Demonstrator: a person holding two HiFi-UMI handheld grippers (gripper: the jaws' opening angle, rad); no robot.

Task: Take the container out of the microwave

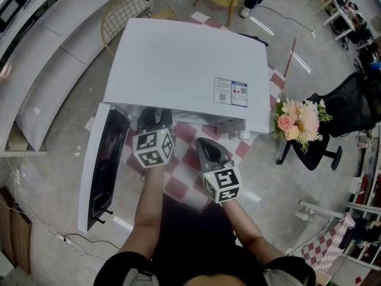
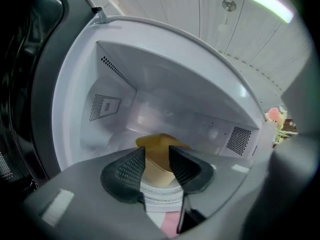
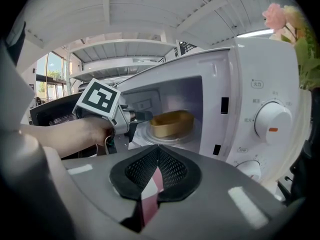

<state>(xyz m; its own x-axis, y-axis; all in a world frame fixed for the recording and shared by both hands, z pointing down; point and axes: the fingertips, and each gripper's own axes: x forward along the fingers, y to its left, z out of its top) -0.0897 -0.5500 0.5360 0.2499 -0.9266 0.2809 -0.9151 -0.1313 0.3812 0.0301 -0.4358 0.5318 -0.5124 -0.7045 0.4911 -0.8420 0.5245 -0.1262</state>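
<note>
Container (image 3: 171,124) sits inside the open microwave (image 3: 270,84), ungripped, the left gripper (image 2: 157,154) wide-jawed at its near side, the right gripper (image 3: 158,151) closed on nothing, so the lift-out remains

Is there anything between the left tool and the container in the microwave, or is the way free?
Nothing visible blocks it. The microwave door is swung open to the side, and the left tool, jaws apart, points straight at the container, with no other thing in front of it.
</note>
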